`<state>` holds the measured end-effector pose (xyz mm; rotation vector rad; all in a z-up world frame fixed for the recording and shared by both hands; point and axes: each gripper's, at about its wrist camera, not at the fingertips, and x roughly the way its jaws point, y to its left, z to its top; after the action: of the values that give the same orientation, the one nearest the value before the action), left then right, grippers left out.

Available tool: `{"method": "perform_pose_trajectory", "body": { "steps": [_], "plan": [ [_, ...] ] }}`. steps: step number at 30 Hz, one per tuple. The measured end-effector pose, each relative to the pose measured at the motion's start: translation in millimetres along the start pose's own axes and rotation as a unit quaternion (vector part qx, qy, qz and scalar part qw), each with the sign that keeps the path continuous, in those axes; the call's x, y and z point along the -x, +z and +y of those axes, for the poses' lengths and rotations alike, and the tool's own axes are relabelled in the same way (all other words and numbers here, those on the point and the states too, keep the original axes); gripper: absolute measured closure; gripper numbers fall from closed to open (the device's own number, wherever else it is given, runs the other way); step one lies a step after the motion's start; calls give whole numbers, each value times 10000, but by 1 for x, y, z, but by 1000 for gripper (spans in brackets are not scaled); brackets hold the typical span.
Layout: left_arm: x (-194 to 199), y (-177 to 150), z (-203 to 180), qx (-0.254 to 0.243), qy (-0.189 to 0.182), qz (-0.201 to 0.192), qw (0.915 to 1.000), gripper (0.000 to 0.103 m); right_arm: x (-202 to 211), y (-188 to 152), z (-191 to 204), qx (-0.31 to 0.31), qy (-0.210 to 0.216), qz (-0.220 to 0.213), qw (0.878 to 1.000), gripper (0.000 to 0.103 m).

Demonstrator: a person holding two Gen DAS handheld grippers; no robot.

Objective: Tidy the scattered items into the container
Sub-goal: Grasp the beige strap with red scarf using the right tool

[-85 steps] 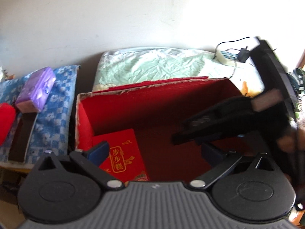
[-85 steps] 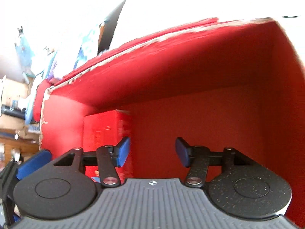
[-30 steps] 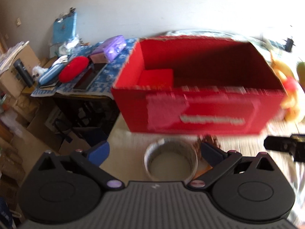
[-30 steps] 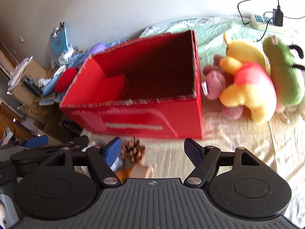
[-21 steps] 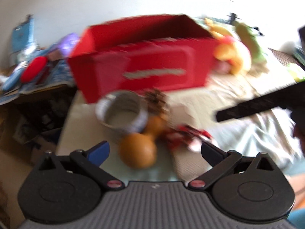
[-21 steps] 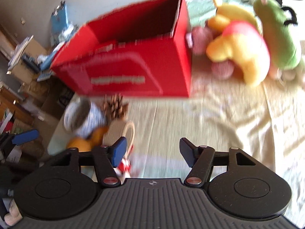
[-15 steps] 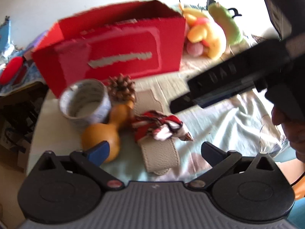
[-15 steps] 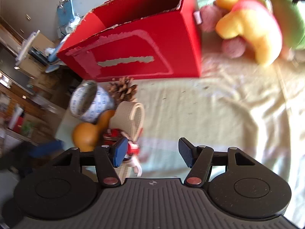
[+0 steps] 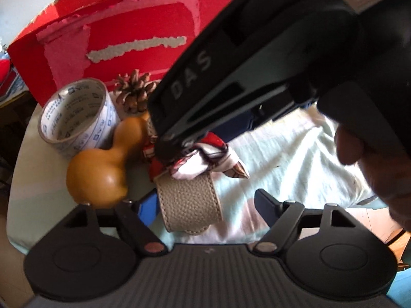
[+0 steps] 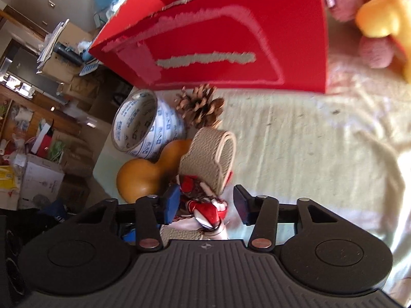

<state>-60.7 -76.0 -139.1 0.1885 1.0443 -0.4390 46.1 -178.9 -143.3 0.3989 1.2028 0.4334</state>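
Your right claw (image 10: 205, 205) is lowered over the red and white patterned cloth scarf (image 10: 205, 209), with its two blue pads standing wide apart, one on each side of the scarf. They do not press it, so the claw holds nothing. In the left wrist view you see this same right claw (image 9: 177, 141) from outside, coming down from the upper right, with your hand (image 9: 377, 169) on its handle.

Your left claw (image 9: 205, 205) is also wide open and empty. It hangs just in front of the beige leather strap (image 9: 188, 202), near the end of it.

The scarf (image 9: 203, 159) lies on top of the strap. Just beside them on the left is the orange-brown gourd (image 9: 102, 161); it touches the roll of clear printed tape (image 9: 77, 118). The brown pine cone (image 9: 134, 91) stands behind, close to the front wall of the red cardboard box (image 9: 115, 38), which has torn white patches. All these things rest on a pale cloth (image 10: 308, 148). Some plush toys (image 10: 372, 18) lie to the right of the box (image 10: 218, 38).
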Motion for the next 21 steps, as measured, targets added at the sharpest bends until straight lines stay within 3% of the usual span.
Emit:
{"method": "perform_pose_trajectory", "body": {
  "steps": [1, 3, 5, 10, 15, 21],
  "plan": [
    [0, 0, 1, 2, 29, -2, 10000, 30, -3, -1, 0, -50, 42, 44, 10000, 54],
    [-2, -1, 2, -55, 184, 1, 9998, 46, -8, -2, -2, -140, 80, 101, 9998, 54],
    [-1, -1, 4, -105, 256, 2, 9996, 52, -10, -3, -4, -209, 119, 133, 9996, 55],
    [4, 4, 4, -160, 21, 32, 9999, 53, -3, -7, -15, -431, 270, 173, 9986, 63],
    [14, 15, -13, -473, -305, -113, 9984, 55, 22, -17, -26, -559, 157, -32, 9983, 66],
    [45, 48, -31, -828, -632, -708, 9920, 55, 84, -28, -48, -975, 73, -632, 9932, 68]
  ]
}}
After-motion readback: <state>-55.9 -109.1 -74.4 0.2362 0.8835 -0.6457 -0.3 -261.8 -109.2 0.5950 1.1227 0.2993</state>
